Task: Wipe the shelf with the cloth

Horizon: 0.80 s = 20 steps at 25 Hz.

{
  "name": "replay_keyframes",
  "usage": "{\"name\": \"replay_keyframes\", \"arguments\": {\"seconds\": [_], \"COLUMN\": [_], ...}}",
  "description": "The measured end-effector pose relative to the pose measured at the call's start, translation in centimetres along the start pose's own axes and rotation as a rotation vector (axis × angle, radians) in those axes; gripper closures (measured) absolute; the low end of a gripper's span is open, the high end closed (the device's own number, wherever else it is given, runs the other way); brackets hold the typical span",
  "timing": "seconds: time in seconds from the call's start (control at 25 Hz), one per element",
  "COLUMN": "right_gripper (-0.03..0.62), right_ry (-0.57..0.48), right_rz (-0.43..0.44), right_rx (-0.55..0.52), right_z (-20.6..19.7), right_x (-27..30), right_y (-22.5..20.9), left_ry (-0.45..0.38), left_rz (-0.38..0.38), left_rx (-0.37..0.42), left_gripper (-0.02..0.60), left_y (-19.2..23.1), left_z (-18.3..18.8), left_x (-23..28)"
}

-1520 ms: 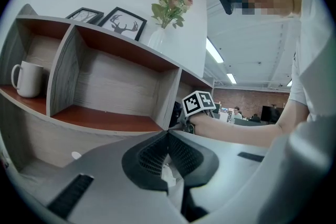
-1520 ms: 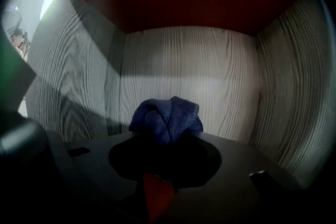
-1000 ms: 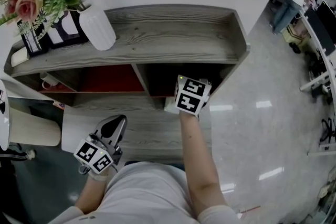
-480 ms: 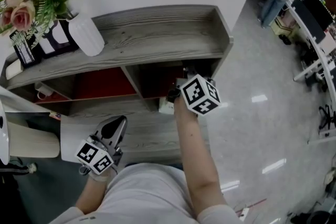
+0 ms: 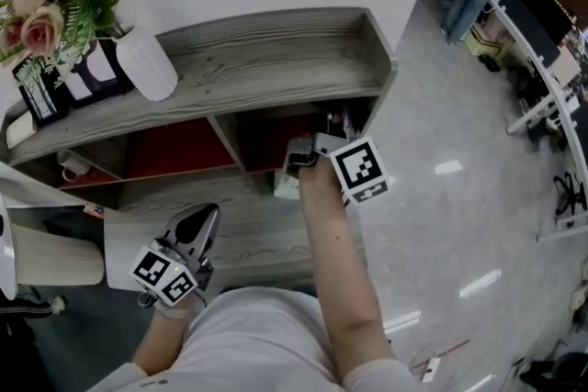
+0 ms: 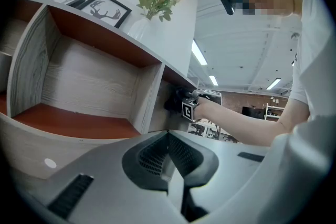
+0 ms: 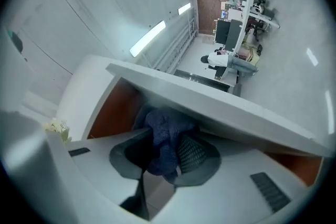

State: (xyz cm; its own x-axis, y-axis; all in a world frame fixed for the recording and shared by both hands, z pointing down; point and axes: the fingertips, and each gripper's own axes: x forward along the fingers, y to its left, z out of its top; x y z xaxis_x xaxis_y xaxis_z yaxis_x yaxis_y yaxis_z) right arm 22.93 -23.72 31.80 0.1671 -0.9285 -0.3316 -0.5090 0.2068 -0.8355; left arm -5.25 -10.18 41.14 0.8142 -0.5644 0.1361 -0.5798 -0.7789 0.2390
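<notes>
Blue cloth (image 7: 160,131) sits bunched between the clamped jaws of the right hand-held gripper (image 7: 167,152), at the mouth of the right-hand compartment of the shelf (image 5: 276,60). Dragged hard against the boards, the wad could pull free, I judge. Left hand-held gripper (image 5: 197,231) hangs low, jaws together, empty

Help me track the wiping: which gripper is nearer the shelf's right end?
Right. The right gripper, shut on the cloth, reaches under the top board close to the shelf's right end; the left gripper, shut, hangs low before the left half.
</notes>
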Motion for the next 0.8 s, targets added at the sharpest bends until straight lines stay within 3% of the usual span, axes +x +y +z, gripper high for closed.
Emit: {"name": "replay_keyframes", "arguments": {"seconds": [0.48,0.8], "right_gripper": [0.485,0.485], "right_ry": [-0.009,0.022], "right_rz": [-0.004,-0.052], "right_rx": [0.148,0.208], "right_z": [1.0,-0.1], "right_x": [-5.1,-7.3], "right_y": [0.1,-2.7], "left_ry": [0.019,0.026], "left_rz": [-0.074,-0.068], "left_rx": [-0.005,-0.009], "left_gripper": [0.566,0.566], "left_y": [-1.7,-2.2], "left_z": [-0.9,-1.4], "left_x": [0.7,0.1]}}
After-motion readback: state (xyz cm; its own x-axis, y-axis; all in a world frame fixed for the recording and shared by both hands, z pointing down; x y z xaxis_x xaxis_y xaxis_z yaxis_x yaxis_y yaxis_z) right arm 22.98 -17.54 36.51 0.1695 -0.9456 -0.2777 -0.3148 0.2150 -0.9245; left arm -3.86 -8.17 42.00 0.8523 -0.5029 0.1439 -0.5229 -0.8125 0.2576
